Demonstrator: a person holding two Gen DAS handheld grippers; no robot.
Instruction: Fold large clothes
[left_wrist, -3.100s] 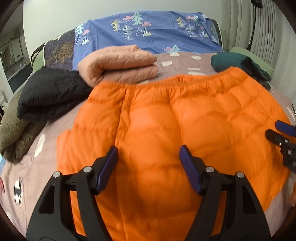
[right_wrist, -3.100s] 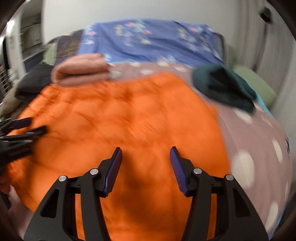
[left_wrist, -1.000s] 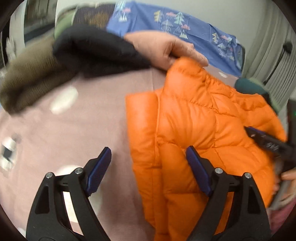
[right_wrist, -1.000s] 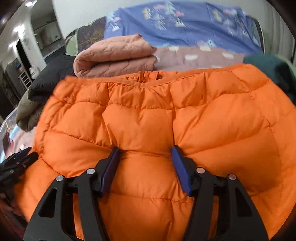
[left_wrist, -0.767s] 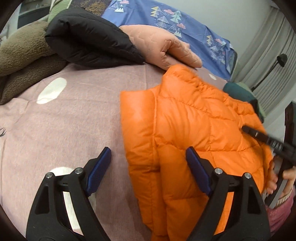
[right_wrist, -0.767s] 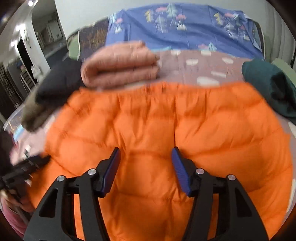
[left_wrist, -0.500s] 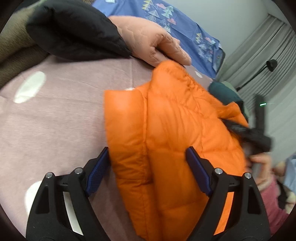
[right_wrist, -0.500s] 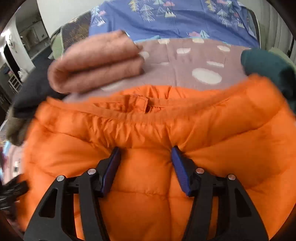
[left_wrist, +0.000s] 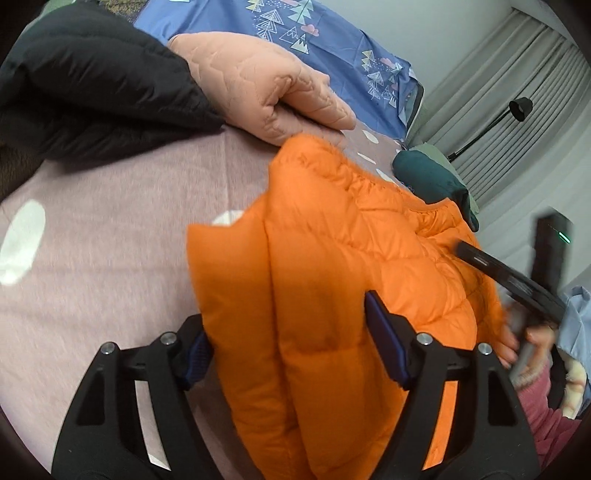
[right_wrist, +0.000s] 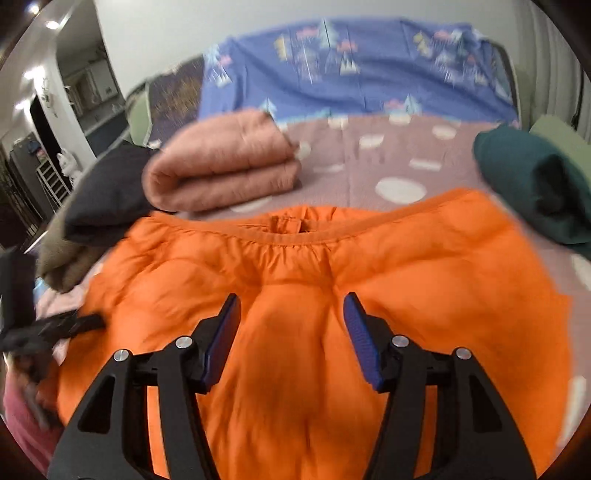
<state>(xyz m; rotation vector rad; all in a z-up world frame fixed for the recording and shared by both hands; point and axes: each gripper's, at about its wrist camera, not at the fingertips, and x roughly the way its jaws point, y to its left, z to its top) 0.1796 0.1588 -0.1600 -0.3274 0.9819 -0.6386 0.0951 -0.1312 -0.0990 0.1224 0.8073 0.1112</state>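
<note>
Orange jacket (left_wrist: 332, 280) on the bed (left_wrist: 110, 229) — a tool at each side.
Left tool (left_wrist: 288, 343) was closing around its folded edge; right tool (right_wrist: 291, 336) stood part-open over the padding — grip unclear.

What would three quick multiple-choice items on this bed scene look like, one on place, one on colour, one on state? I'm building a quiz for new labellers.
1. Where does the folded pink quilted garment lie?
A. beyond the orange puffer jacket
B. on the floor
C. on top of the jacket

2. What colour are the gripper pads?
A. red
B. blue
C. white

3. What is between the left gripper's fingers?
A. nothing
B. the black jacket
C. a thick edge of the orange jacket

Answers:
1 A: the pink quilted garment sits past the orange puffer jacket.
2 B: blue pads.
3 C: the left gripper is closing around the jacket's edge.
</note>
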